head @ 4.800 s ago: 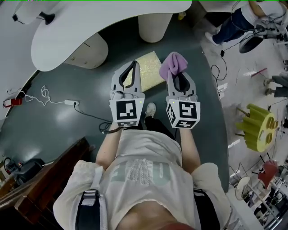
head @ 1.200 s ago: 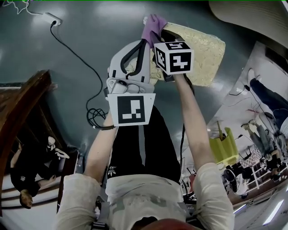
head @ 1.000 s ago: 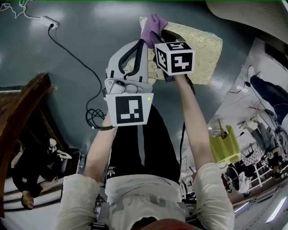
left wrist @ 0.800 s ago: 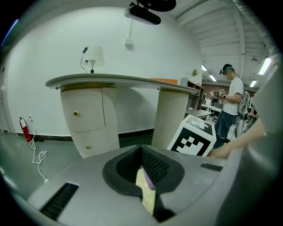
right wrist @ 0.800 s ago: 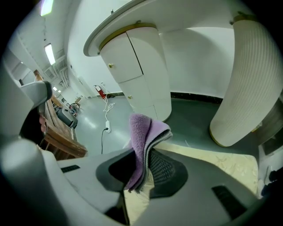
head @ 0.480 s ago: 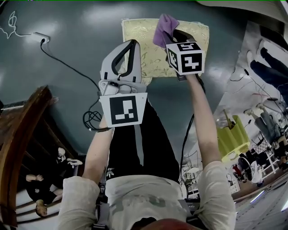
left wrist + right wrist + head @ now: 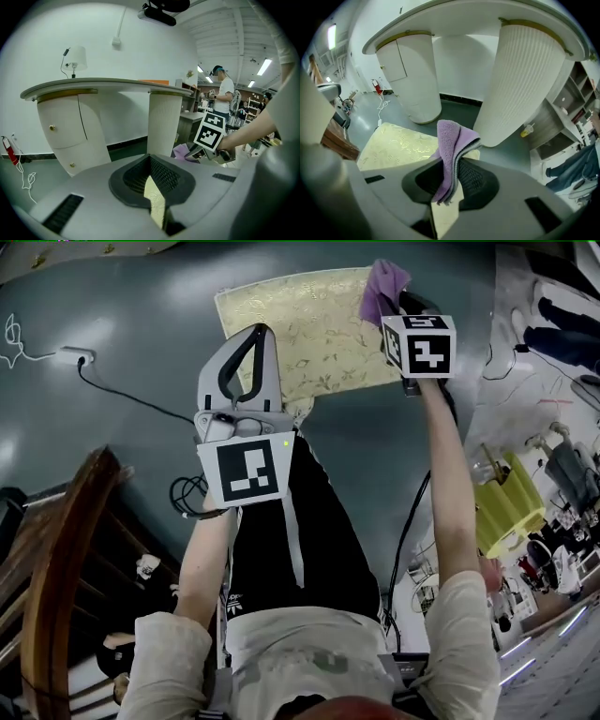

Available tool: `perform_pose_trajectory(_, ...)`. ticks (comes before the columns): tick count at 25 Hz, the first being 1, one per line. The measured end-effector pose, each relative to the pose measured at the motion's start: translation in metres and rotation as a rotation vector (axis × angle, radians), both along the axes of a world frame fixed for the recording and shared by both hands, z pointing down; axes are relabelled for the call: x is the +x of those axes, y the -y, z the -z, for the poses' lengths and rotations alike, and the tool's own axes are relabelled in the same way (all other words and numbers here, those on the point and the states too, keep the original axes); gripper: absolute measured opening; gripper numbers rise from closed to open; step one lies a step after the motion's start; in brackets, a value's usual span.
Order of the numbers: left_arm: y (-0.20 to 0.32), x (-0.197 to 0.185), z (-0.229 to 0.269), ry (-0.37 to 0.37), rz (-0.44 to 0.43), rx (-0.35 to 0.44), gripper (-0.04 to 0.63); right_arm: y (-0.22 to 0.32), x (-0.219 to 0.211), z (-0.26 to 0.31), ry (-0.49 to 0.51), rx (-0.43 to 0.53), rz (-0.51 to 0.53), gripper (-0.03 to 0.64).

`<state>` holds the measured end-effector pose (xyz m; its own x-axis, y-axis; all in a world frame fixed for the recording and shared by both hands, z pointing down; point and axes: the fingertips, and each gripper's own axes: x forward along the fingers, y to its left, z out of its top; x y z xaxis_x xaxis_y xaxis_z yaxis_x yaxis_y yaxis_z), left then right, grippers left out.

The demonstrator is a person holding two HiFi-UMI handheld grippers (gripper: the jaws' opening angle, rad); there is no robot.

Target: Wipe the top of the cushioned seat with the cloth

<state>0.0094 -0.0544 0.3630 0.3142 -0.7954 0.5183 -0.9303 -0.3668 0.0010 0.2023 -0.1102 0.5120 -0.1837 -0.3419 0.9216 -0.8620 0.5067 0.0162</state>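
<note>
Between jaws of right tool, folded purple cloth

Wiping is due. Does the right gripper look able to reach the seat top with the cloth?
Probably yes: the right gripper, shut on the cloth, hangs at a corner of the seat with nothing between.

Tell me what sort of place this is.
Probably an indoor furniture showroom or workshop hall: a curved white counter on a ribbed column, a patterned cushioned seat set on a glossy dark floor, and a power strip with loose cable lying on it.
</note>
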Motion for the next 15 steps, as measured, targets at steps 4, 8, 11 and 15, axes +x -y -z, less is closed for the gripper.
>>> perform_pose_trajectory(4, 0.003, 0.009, 0.001, -0.011, -0.014, 0.002, 0.006, 0.006, 0.022, 0.0, -0.067, 0.02, -0.01, 0.087)
perform_pose_trajectory(8, 0.006, 0.015, 0.001, -0.009, -0.035, 0.004, 0.006, 0.008, 0.032, -0.002, -0.089, 0.026, -0.019, 0.087)
perform_pose_trajectory(11, 0.006, 0.015, 0.001, -0.011, -0.036, 0.006, 0.006, 0.009, 0.034, -0.001, -0.115, 0.033, -0.004, 0.087)
perform_pose_trajectory(15, 0.003, 0.008, -0.001, -0.001, -0.031, 0.003, 0.006, 0.01, 0.039, -0.003, -0.137, 0.033, -0.005, 0.086)
